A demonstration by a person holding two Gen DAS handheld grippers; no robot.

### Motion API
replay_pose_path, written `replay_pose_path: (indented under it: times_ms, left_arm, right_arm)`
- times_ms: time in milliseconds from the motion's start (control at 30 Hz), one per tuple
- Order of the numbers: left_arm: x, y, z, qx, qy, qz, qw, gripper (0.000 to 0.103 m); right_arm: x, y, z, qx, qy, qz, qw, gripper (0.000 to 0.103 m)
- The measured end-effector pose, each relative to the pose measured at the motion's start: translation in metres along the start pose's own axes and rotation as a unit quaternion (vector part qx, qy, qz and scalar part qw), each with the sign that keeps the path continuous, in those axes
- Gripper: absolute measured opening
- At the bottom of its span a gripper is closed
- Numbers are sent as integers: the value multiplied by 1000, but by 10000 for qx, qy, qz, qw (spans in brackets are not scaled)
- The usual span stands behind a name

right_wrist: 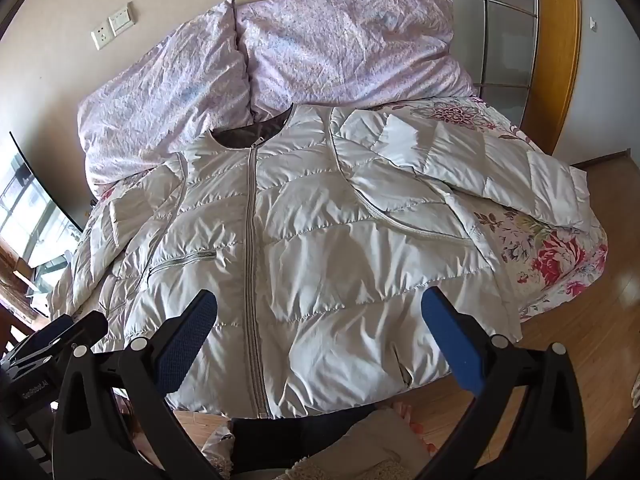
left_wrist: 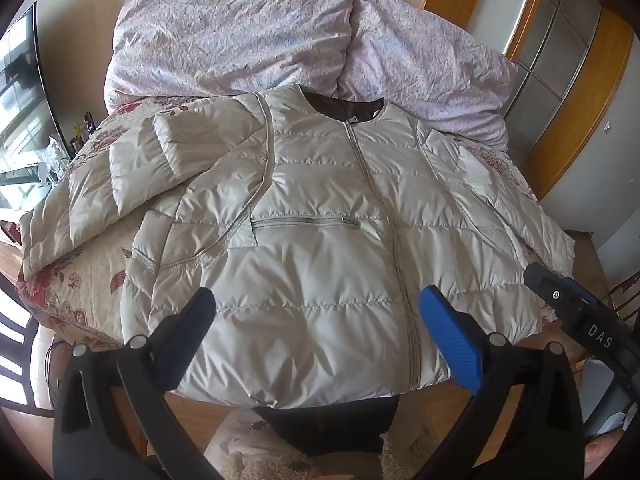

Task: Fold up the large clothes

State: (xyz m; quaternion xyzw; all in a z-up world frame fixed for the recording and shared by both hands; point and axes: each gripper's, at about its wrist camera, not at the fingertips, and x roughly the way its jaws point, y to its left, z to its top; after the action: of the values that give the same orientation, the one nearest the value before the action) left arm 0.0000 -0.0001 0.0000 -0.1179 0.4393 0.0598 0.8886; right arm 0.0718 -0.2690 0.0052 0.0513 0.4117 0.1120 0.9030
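Note:
A cream quilted puffer jacket [left_wrist: 320, 220] [right_wrist: 312, 240] lies front up on the bed, zipped, its collar at the far end and its hem hanging over the near edge. Both sleeves are spread outward, the left sleeve [left_wrist: 120, 176] bunched and the right sleeve [right_wrist: 500, 168] stretched toward the bed's right edge. My left gripper [left_wrist: 316, 312] hovers open above the hem, nothing between its blue pads. My right gripper [right_wrist: 320, 316] also stands open above the hem, right of the zipper. The right gripper's black body [left_wrist: 576, 312] shows at the left wrist view's right side.
A floral bedspread [right_wrist: 552, 256] covers the bed. A crumpled lilac duvet [left_wrist: 280, 36] [right_wrist: 280, 60] is piled behind the jacket's collar. A television [left_wrist: 20, 92] stands left, a wood-framed glass door [right_wrist: 512, 32] right. Wooden floor [right_wrist: 580, 320] lies beside the bed.

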Motion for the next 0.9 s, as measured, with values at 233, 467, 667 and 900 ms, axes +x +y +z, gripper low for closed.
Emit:
replay_pose_path:
  times_ms: [233, 467, 667, 900]
  left_arm:
    - [1, 0, 0, -6, 13, -15, 10000, 101]
    - [0, 0, 0, -6, 0, -12, 10000, 101]
    - [0, 0, 0, -25, -5, -2, 10000, 101]
    - [-1, 1, -1, -23, 3, -13, 10000, 101]
  right_arm:
    - [0, 0, 0, 6, -8, 1, 10000, 102]
    - [-1, 0, 0, -2, -15, -10, 10000, 102]
    - [-1, 0, 0, -9, -16, -5, 10000, 102]
    - [0, 1, 0, -3, -9, -11, 10000, 102]
